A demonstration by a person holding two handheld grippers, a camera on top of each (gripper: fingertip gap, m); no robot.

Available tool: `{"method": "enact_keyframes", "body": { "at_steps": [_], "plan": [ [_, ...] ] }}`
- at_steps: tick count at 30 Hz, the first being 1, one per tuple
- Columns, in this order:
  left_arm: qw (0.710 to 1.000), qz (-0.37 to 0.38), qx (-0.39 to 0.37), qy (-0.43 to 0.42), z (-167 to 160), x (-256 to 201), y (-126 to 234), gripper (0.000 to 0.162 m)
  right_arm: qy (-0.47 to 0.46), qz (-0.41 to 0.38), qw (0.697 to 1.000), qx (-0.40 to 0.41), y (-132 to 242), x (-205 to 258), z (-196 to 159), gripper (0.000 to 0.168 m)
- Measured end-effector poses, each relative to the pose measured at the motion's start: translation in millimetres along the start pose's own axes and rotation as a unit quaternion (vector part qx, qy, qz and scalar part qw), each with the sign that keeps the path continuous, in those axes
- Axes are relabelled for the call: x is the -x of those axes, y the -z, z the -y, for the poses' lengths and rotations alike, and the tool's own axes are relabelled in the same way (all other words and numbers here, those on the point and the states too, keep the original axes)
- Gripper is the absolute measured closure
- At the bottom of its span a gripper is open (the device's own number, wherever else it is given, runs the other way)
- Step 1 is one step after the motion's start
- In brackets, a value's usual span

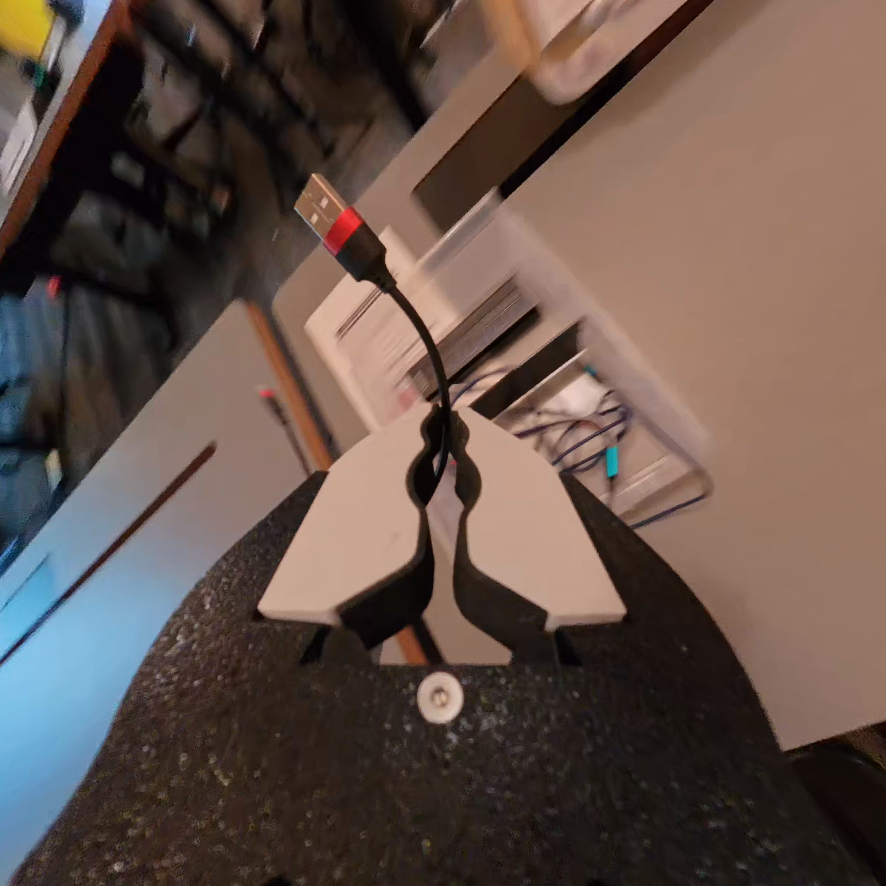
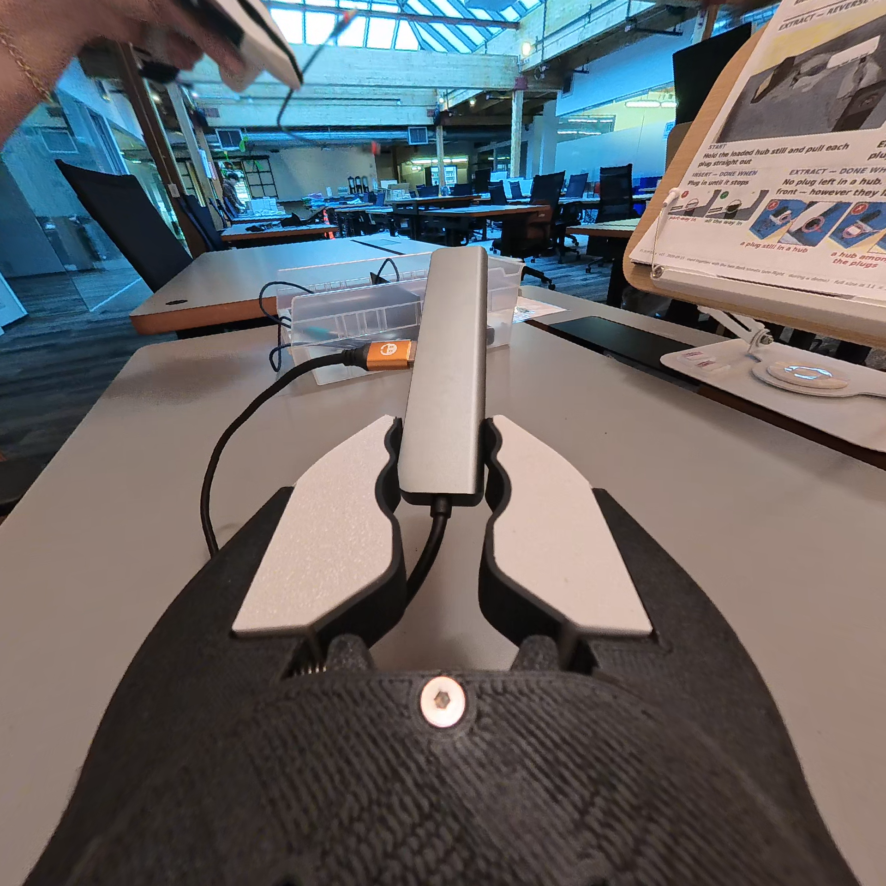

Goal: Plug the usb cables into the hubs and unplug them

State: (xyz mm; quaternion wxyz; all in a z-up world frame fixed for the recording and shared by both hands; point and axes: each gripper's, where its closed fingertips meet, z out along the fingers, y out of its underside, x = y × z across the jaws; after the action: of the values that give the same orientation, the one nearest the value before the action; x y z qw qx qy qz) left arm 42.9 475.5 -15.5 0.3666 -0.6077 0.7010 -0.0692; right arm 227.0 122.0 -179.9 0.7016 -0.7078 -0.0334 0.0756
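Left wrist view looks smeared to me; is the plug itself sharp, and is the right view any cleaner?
Left wrist view: background streaked by motion blur, yet the red-collared USB plug stays crisp. Right wrist view: sharp on the grey hub, wide-angle bending at edges.

our left gripper has a black body with a rough, speckled, grainy finish that widens toward the camera. each of its two fingers is topped by a flat pale grey plate with angled edges, over black inner pads cut in a wavy profile. a round silver screw sits centred in the body just behind the fingers. our right gripper is built the same way, though its black body shows a woven, ribbed print texture, and its silver screw has a hex socket. on the wrist of our hand in the right wrist view we wear a thin chain bracelet.
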Motion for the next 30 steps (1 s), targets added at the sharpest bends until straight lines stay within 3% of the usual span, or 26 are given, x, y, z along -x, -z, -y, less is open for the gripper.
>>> {"method": "enact_keyframes", "body": {
  "at_steps": [5,9,13,17,24,30],
  "plan": [
    [0.974,-0.122,-0.134,-0.139,51,-108,12,0.16,-0.001,-0.003,1.0,0.0,0,-1,0,0.136],
    [0.932,-0.119,-0.173,-0.296,46,-209,-14,0.159,-0.005,-0.01,1.0,-0.005,1,-3,1,0.136],
    [0.871,-0.126,-0.216,-0.423,23,-304,-47,0.16,-0.008,-0.017,1.0,-0.008,2,-6,2,0.136],
    [0.864,-0.151,-0.185,-0.443,-10,-341,-75,0.16,-0.007,-0.014,1.0,-0.008,2,-5,2,0.136],
    [0.867,-0.181,-0.163,-0.434,-44,-352,-92,0.16,-0.003,-0.01,1.0,0.0,0,-3,0,0.136],
    [0.87,-0.245,-0.303,-0.303,-32,-363,-66,0.16,-0.002,-0.011,1.0,0.0,0,-3,0,0.136]
  ]
}}
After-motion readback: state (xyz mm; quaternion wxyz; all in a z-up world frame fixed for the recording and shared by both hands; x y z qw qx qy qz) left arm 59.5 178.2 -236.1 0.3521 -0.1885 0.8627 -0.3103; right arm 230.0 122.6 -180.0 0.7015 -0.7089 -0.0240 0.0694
